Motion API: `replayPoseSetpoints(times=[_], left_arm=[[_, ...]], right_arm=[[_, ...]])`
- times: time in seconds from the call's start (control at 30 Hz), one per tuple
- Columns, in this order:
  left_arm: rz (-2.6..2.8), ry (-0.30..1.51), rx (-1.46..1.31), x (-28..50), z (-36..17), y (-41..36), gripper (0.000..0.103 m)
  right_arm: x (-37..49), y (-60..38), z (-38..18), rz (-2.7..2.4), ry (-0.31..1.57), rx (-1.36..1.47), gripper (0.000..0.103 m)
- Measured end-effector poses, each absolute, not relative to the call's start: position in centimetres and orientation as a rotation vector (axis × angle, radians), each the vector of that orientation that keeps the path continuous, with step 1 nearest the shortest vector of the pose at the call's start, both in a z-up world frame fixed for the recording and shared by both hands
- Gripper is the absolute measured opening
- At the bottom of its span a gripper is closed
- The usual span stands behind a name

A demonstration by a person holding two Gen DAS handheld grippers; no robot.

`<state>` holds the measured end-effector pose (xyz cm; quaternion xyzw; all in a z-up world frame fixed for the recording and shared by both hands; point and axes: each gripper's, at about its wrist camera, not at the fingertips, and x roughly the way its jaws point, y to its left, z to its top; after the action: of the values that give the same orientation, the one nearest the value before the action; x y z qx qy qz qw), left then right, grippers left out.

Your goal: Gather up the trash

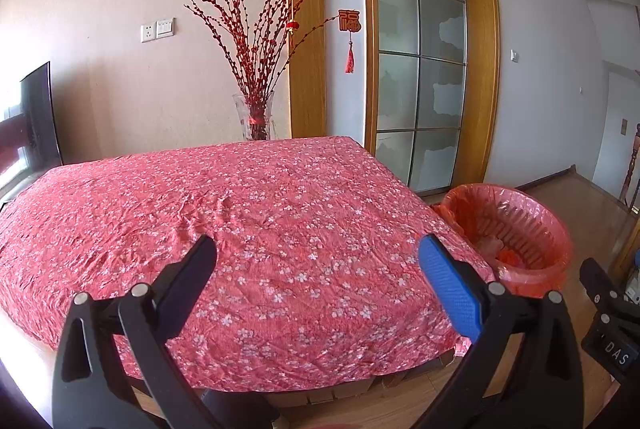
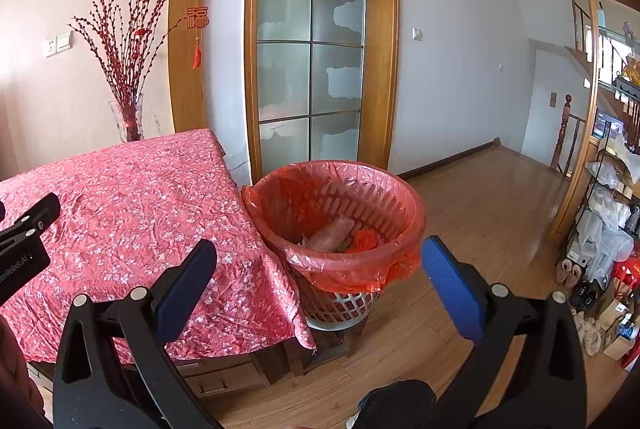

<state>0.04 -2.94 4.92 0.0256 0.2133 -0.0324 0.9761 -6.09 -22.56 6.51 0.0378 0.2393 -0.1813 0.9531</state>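
— Where is the rubbish?

— In the round slatted plastic basket lined with a thin red plastic bag (image 2: 334,229), which stands on the wooden plank floor (image 2: 480,205) just beside the table's corner. At the bottom lie a pale crumpled wrapper (image 2: 330,231) and an orange-red scrap (image 2: 365,239), touching one another. I cannot make out what else is under them.

— And the table?

— Covered by a wrinkled pink-red cloth printed with small white blossoms (image 1: 240,229). Its surface carries only the cloth's creases.

— The left gripper?

— The left gripper (image 1: 318,261) hangs above the near part of the cloth, fingers spread wide apart, one blue pad (image 1: 450,285) facing inward, nothing between them.

— The right gripper?

— The right gripper (image 2: 318,265) is likewise spread and empty, poised near the basket's front rim, one finger over the cloth's edge, the other over the floor.

— Anything else?

— A clear glass vase of red budded branches (image 1: 254,117) behind the table, against the wall. A frosted glass door in a wooden frame (image 2: 310,61) beyond the basket.
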Motion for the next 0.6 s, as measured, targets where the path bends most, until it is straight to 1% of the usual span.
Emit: replayPoseSetpoints(times=[0.6], left_arm=[[-0.066, 0.423, 0.04, -0.99, 5.07, -2.59, 0.099]], right_arm=[[-6.34, -22.21, 6.81, -0.351, 0.487, 0.068, 0.101]])
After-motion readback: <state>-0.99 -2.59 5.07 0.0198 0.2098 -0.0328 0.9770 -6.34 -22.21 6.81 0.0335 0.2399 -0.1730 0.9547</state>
